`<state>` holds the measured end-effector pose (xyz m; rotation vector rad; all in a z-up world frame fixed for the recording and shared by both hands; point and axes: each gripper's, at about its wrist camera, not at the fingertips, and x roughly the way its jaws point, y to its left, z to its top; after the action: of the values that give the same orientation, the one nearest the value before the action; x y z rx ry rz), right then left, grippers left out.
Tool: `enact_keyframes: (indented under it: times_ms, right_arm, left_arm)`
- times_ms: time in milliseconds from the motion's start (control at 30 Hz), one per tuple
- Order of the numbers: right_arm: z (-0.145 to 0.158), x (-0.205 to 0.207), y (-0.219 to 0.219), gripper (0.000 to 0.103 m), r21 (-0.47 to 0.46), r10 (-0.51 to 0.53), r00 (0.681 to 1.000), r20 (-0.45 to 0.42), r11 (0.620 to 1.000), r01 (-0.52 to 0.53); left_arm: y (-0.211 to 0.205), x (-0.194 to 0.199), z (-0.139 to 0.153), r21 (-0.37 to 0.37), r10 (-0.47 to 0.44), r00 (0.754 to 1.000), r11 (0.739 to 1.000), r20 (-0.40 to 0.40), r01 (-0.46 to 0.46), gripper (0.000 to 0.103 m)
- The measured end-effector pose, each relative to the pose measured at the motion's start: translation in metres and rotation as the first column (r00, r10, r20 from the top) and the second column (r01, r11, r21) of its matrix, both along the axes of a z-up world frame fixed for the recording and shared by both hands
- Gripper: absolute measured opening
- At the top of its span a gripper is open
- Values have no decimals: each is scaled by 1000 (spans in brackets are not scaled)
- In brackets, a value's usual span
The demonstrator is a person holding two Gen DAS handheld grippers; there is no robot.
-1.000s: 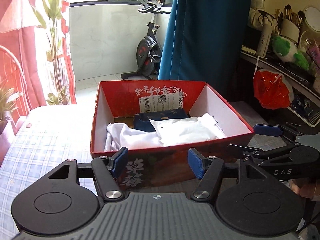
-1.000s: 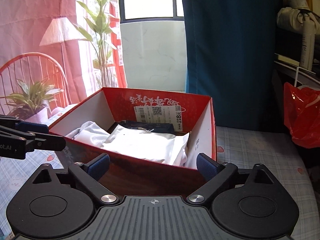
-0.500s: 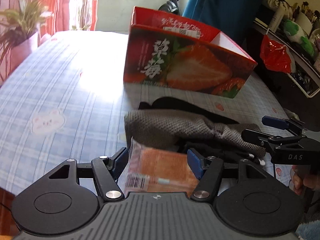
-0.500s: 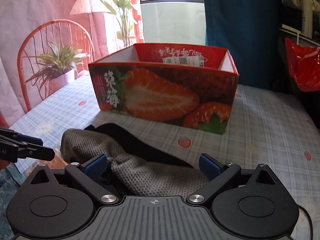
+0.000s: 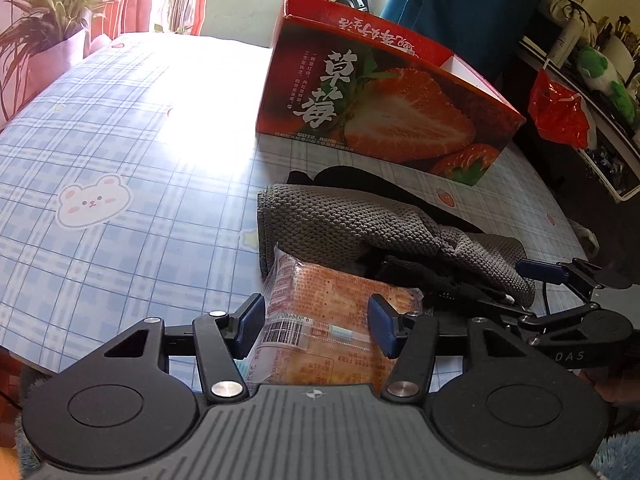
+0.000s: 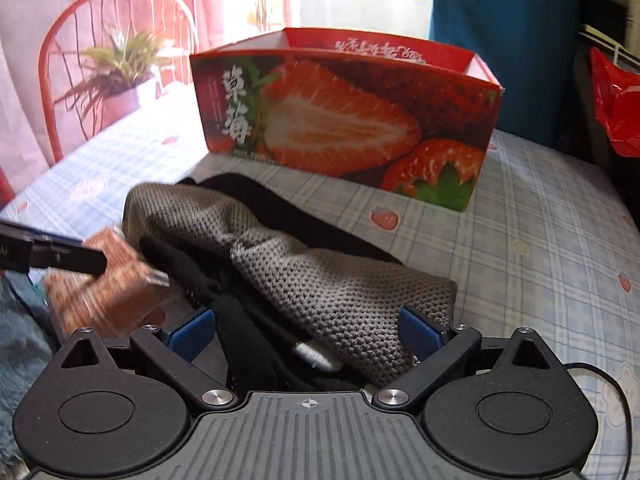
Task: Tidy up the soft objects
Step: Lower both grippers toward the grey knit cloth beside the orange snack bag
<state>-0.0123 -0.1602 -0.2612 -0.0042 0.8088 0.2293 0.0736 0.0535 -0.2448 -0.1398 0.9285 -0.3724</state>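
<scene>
An orange snack packet [image 5: 320, 300] in clear wrap lies at the table's near edge, partly under a grey knit cloth [image 5: 340, 220] that rests on a black garment [image 5: 348, 176]. My left gripper [image 5: 316, 326] straddles the packet. Its jaws are closing and the blue pads stand at the packet's sides without visibly squeezing it. My right gripper [image 6: 306, 330] is open, with the grey knit cloth [image 6: 320, 280] and black garment [image 6: 240, 188] between its fingers. The packet [image 6: 120, 280] shows blurred at the left of the right wrist view. A red strawberry box [image 5: 380, 112] stands behind the pile.
The table carries a blue checked cloth [image 5: 120, 160] with a bear print. A potted plant [image 5: 48, 20] and a red chair [image 6: 112, 40] stand at the left. A red plastic bag [image 5: 556, 112] hangs by cluttered shelves on the right. A blue curtain [image 6: 500, 20] hangs behind the box.
Both grippers came down from over the box's open top to the pile in front of it. The box's contents are out of sight. The left jaws narrowed around the packet.
</scene>
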Motion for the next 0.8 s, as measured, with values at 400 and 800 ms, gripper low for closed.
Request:
enact_keyframes:
  times_ms: [400,800]
  right_arm:
    - [-13,1,0,85,-57,28,1000,1,998,-28]
    - [-18,11,-1,82,-75,33,998,47,997,-29]
  left_arm:
    - [2,2,-3,-16,5,1000,1000,3,-5,63]
    - [-1,8,-7,-40,14,1000,999,-3,-15,63]
